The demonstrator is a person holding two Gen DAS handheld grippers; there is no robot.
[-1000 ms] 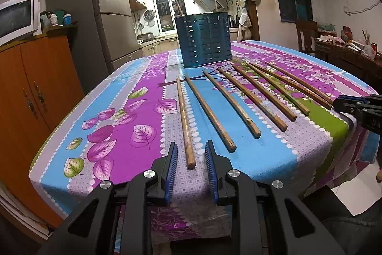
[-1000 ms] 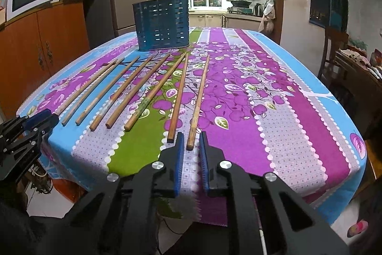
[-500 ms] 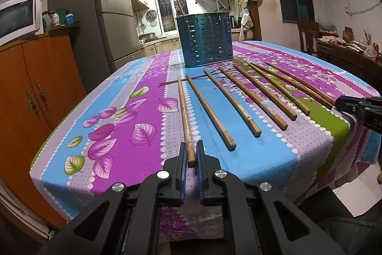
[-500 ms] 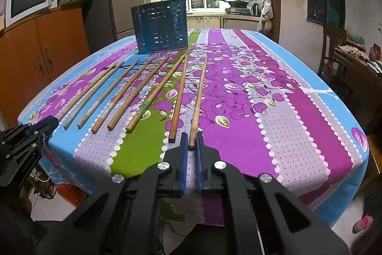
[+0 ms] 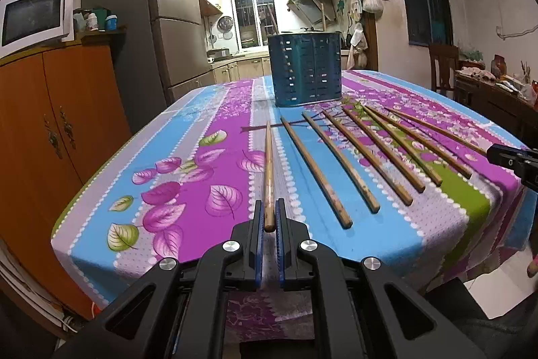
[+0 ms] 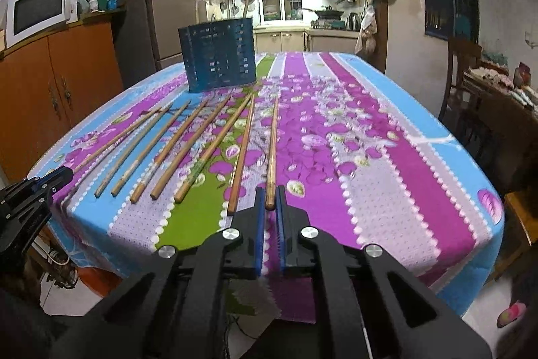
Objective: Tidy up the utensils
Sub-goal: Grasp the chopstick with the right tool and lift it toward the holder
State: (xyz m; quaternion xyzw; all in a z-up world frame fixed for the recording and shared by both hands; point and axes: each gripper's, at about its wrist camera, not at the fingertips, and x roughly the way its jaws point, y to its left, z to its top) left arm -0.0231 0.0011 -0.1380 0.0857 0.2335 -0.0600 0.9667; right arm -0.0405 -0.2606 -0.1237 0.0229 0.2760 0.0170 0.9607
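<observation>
Chopsticks lie fanned in a row on the tabletop (image 5: 188, 190), thick ends toward you, tips toward the blue holder (image 5: 306, 69) that stands upright at the far end of the row. Your left claw (image 5: 268, 217) has just been closing and now pinches the thick end of the leftmost stick (image 5: 268, 170); your right claw (image 6: 269, 202) is clamped on the thick end of the rightmost stick (image 6: 272, 150). Both grips sit at the very butt, so each stick hangs far out in front of the pads and will likely droop or swing when it leaves the cloth. Lift each one slowly and evenly, keep the squeeze firm, and raise it well clear before you swing, because the right stick's neighbour (image 6: 242, 153) lies just beside it and could be knocked. Tip each stick toward upright over the holder and aim the thin tip into the open top; judging by the slotted walls, a tip could snag if you come in low. The sticks are plain brown wood, long and slim, tapering to the far end, some with darker, worn patches near the butt. None is yet lifted, so the sorting looks to be at its start, though handles already in the holder rise above its rim.
</observation>
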